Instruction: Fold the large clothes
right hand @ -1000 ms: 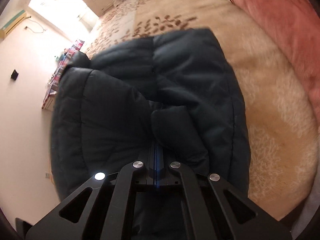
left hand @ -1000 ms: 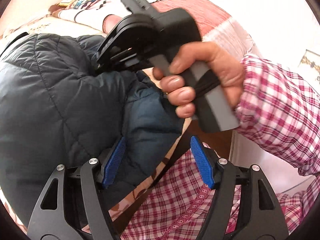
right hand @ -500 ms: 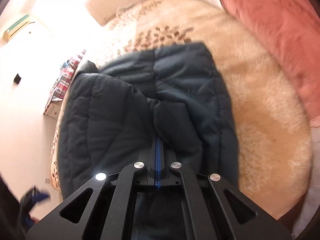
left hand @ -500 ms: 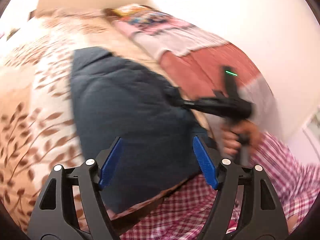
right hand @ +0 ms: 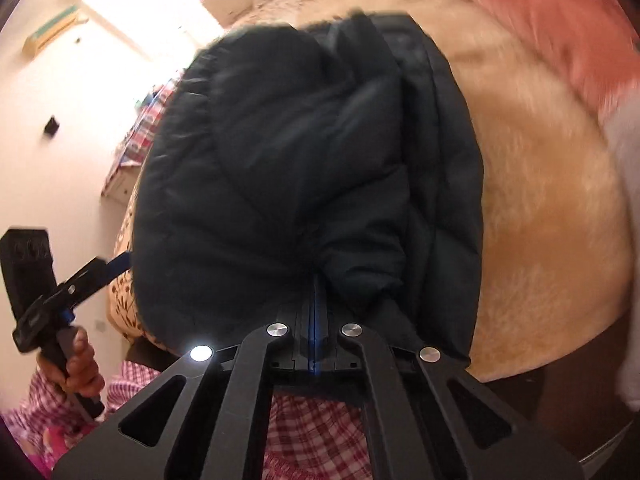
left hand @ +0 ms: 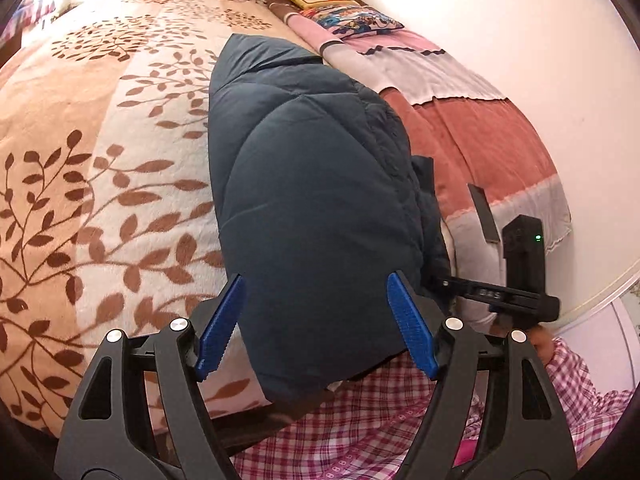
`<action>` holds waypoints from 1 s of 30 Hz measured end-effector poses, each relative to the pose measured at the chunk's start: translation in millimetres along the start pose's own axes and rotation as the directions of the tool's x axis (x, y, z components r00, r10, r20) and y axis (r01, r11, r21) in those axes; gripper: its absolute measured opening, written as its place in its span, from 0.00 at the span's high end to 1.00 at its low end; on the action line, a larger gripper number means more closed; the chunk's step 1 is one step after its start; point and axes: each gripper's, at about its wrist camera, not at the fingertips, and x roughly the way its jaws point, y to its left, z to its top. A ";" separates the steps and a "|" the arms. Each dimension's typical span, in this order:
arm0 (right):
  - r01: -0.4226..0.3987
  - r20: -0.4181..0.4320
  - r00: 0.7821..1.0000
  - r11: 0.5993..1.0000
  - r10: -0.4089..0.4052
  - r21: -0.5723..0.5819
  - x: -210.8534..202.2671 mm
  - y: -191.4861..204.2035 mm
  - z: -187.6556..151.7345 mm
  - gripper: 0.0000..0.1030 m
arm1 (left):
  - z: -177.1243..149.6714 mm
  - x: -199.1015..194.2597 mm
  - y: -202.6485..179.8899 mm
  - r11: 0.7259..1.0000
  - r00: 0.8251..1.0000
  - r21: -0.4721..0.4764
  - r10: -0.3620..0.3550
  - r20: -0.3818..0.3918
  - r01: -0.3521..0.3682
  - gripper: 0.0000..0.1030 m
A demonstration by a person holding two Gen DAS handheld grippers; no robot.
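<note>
Where right claw (right hand: 316, 300) pinches, jacket (right hand: 304, 168) blurred.

One dark quilted jacket (left hand: 316, 184), two claws, one leaf-patterned blanket (left hand: 100, 184), two pillows (left hand: 352, 16).

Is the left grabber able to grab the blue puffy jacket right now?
Probably yes. The left gripper is open, and the jacket bulges just ahead with nothing between; the right gripper pinches its other edge.

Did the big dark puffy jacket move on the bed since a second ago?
Yes. In the right wrist view the jacket now covers the leaf print on the blanket, bunching toward the bed's near edge, pinched by the right gripper.
</note>
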 end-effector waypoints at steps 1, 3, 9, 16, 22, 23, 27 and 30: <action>-0.002 0.001 1.000 1.000 0.002 0.003 1.3 -1.4 -0.8 1.00 | -0.5 -0.2 0.8 1.000 1.000 -0.004 0.001 0.001 -0.001 0.30; 0.007 0.003 1.000 1.000 -0.007 -0.006 5.2 -1.7 -1.7 1.00 | -0.2 -1.6 1.7 1.000 1.000 -0.008 0.000 0.003 0.000 0.29; -0.033 0.009 0.999 0.999 0.032 0.019 6.1 -13.2 -7.4 1.00 | -1.1 0.9 6.3 0.999 1.000 -0.048 -0.005 -0.009 0.005 0.25; -0.015 0.014 1.000 0.999 0.014 0.032 12.5 -24.2 -5.8 1.00 | -1.6 1.1 3.1 0.999 1.000 -0.051 0.012 -0.005 -0.012 0.25; 0.020 0.017 1.000 0.999 -0.020 0.043 13.2 -13.3 -6.0 1.00 | -9.6 -4.4 3.6 0.998 1.000 -0.065 0.020 0.000 -0.020 0.24; 0.029 0.017 0.999 0.999 -0.029 0.046 15.2 -10.1 -4.8 1.00 | -11.1 -5.3 3.6 0.998 1.000 -0.066 0.022 -0.001 -0.022 0.24; 0.093 0.015 0.995 0.995 -0.094 0.026 12.9 5.5 -3.5 1.00 | -15.6 -10.7 3.4 0.998 1.000 -0.065 0.020 0.007 -0.019 0.24; 0.140 0.021 0.990 0.990 -0.140 -0.005 10.4 20.2 -2.8 1.00 | -15.1 -11.3 1.3 0.999 1.000 -0.052 0.017 0.008 -0.016 0.23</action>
